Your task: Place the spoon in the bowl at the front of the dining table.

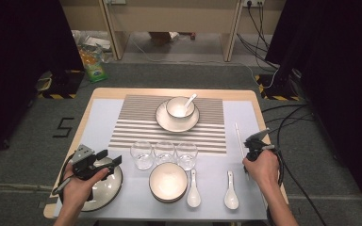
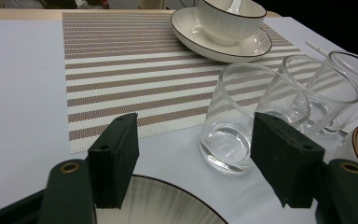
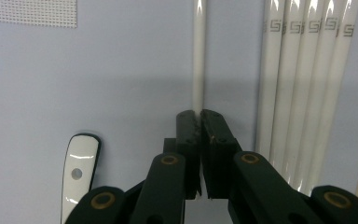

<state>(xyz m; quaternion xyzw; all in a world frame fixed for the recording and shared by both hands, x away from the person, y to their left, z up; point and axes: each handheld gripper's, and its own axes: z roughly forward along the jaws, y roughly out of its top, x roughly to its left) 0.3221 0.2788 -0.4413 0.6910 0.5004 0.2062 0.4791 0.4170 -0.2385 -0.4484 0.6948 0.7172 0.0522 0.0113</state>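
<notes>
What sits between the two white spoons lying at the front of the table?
Nothing: in the high view, bare pale table cover separates the left spoon from the right spoon.

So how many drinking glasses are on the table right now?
3, in a row at the striped mat's near edge: left glass, middle glass, right glass. None looks hidden.
</notes>
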